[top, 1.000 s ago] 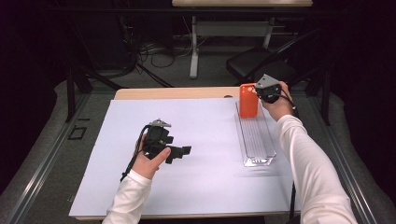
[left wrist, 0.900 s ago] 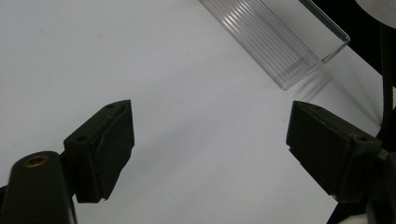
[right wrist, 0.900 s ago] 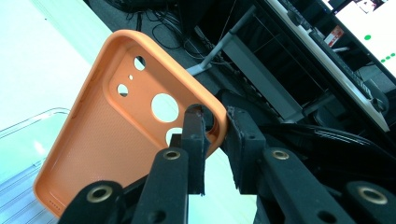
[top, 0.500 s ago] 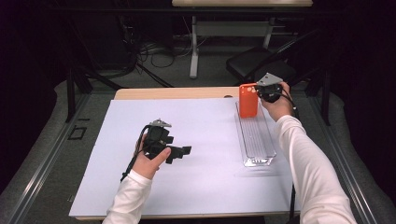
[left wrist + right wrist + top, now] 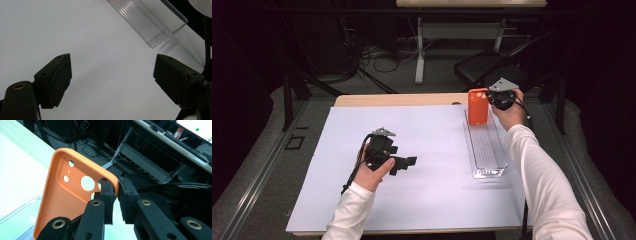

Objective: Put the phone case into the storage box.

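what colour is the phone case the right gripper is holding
Orange: the phone case shows best in the right gripper view, its edge pinched by the right gripper.

High view overhead, facing forward; left gripper view close (shares clear tray [image 5: 486,145]).

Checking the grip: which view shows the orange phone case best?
Right gripper view: orange phone case up close, jaws pinching its edge. High view shows it small, upright over the clear tray.

Left tongs [image 5: 404,162] gape wide; right tongs [image 5: 488,97] have just clamped tight.
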